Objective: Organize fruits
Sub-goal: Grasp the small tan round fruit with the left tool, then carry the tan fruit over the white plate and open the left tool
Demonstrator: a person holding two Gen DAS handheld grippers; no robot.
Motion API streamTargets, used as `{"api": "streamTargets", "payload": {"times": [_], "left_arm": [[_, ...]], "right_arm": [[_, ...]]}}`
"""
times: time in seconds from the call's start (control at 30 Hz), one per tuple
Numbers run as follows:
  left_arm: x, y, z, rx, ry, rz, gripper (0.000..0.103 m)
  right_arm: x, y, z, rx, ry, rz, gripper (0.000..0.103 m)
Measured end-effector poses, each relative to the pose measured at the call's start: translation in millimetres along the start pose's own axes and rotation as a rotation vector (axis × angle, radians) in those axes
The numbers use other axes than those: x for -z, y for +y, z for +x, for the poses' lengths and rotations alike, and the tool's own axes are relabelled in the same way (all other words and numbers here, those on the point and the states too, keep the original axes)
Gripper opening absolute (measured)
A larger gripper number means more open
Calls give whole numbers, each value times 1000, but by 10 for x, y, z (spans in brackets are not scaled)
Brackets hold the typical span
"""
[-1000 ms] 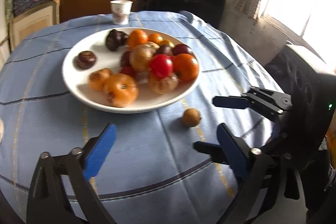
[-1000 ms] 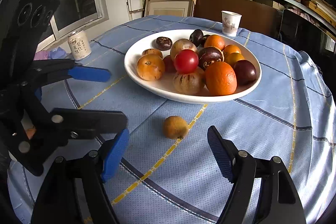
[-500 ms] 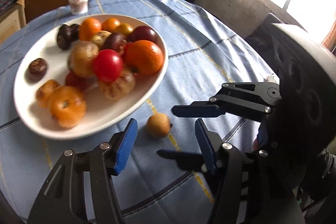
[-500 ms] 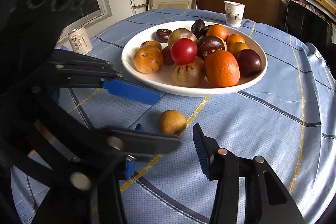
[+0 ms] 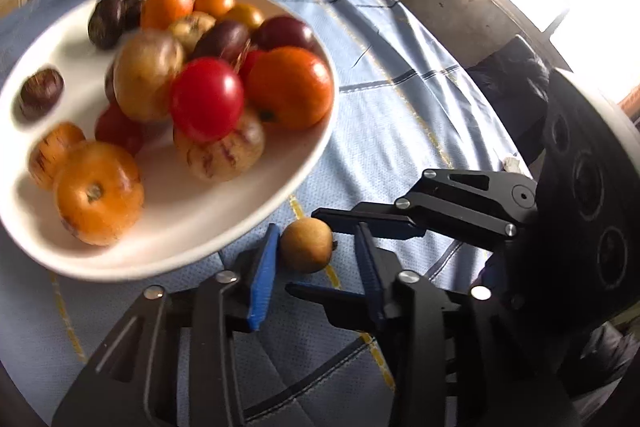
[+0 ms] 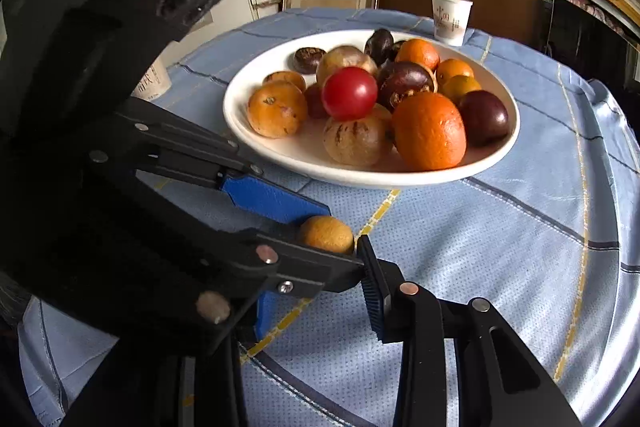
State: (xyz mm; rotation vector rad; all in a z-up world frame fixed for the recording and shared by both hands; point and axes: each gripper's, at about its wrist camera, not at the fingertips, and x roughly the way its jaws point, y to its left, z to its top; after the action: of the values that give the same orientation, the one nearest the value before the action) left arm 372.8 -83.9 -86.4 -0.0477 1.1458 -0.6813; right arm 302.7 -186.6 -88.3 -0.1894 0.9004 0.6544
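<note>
Both my grippers are now converging on the loose fruit (image 5: 306,245) beside the plate (image 5: 256,223), jaws narrowing around it; colliding fingers risk knocking it away.

A small round tan fruit (image 5: 306,245) lies on the cloth beside the fruit-heaped white plate (image 5: 224,227).
</note>
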Motion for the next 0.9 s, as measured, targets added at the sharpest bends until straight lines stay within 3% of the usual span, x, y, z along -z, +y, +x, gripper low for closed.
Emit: {"api": "streamTargets", "payload": {"times": [0.13, 0.37, 0.5, 0.6, 0.7, 0.83, 0.9], "left_arm": [[-26, -3, 10, 25, 0, -9, 27], [-4, -87, -144, 27, -41, 24, 25], [4, -79, -97, -5, -41, 29, 25], [15, -17, -38, 20, -14, 4, 25], [16, -32, -41, 13, -18, 13, 25], [24, -24, -61, 26, -22, 8, 25], [29, 2, -103, 32, -34, -4, 25]], "right_arm": [[-19, -17, 10, 5, -4, 8, 37], [2, 71, -134, 30, -70, -40, 35], [14, 19, -86, 30, -36, -15, 32], [34, -56, -28, 20, 4, 29, 42], [33, -52, -40, 11, 0, 25, 42], [50, -27, -42, 3, 11, 15, 30], [49, -23, -42, 6, 13, 12, 30]]}}
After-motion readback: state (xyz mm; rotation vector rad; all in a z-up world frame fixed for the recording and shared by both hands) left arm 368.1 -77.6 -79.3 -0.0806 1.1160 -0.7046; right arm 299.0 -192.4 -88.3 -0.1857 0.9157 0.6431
